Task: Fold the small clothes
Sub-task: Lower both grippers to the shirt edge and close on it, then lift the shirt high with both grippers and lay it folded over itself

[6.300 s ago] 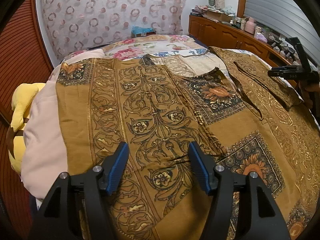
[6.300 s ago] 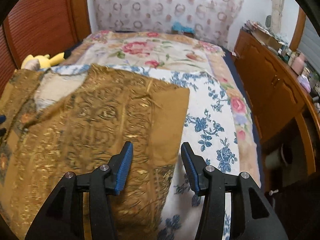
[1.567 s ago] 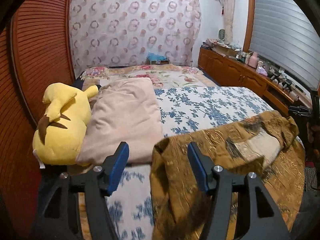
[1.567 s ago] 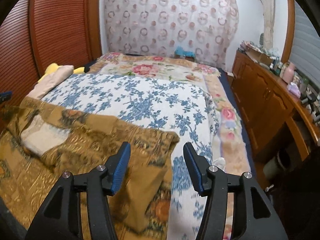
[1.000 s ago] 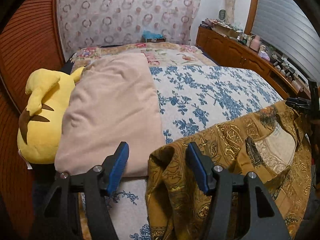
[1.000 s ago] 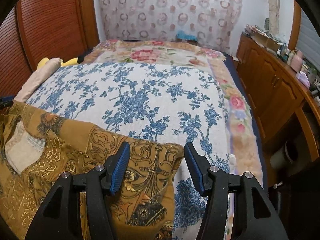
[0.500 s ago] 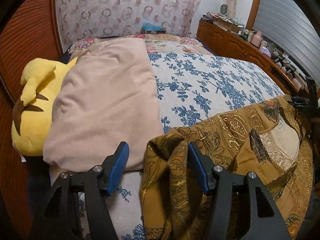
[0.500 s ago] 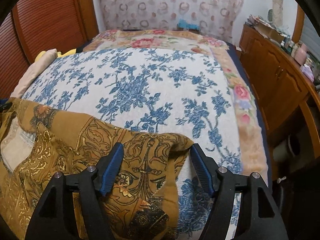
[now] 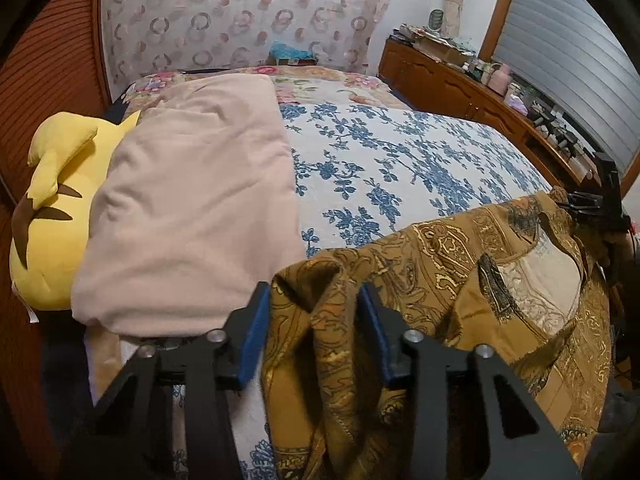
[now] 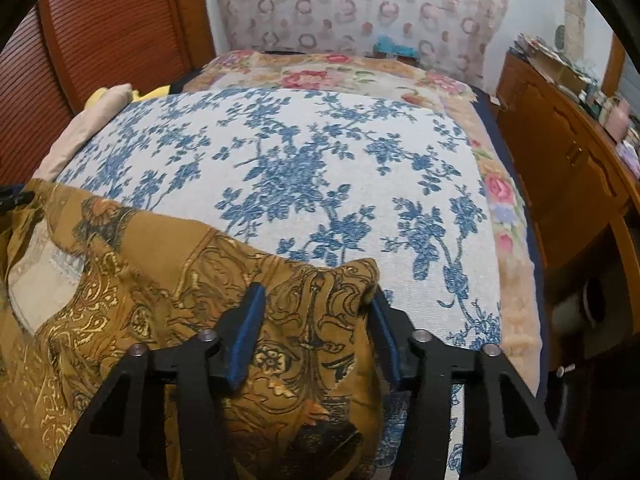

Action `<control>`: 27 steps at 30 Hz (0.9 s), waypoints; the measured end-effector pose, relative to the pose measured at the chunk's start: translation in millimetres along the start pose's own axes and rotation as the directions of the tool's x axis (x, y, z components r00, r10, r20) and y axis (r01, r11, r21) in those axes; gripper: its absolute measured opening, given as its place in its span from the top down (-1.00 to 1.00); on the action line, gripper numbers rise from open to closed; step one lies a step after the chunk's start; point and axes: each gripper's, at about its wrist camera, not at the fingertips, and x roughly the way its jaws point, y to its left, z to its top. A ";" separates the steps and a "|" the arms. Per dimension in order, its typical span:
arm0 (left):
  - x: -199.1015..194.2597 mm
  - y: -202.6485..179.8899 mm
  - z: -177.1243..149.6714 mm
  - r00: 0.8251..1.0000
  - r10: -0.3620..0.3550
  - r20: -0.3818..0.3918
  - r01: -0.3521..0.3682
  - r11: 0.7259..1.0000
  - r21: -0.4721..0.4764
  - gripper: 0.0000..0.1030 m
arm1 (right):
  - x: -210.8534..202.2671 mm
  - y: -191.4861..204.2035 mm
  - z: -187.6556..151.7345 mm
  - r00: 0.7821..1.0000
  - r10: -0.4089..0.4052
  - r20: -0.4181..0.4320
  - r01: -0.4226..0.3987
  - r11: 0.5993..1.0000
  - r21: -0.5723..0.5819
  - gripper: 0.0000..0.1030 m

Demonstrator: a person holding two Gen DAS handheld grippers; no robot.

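Brown patterned garment (image 9: 460,280) lies crosswise on bed (image 9: 400,160), long axis btwn grippers: left gripper (image 9: 316,320) and right gripper (image 10: 316,320) each closing on a bunched corner

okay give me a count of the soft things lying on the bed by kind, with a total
Patterned brown garment: 1
Pink pillow: 1
Yellow plush toy: 1
Total: 3
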 end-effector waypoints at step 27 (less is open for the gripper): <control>-231.2 -48.1 111.3 0.824 -0.125 0.553 0.067 0.990 0.124 0.92 | -279.9 53.8 96.2 0.789 0.030 0.614 0.027 0.996 -0.083 0.88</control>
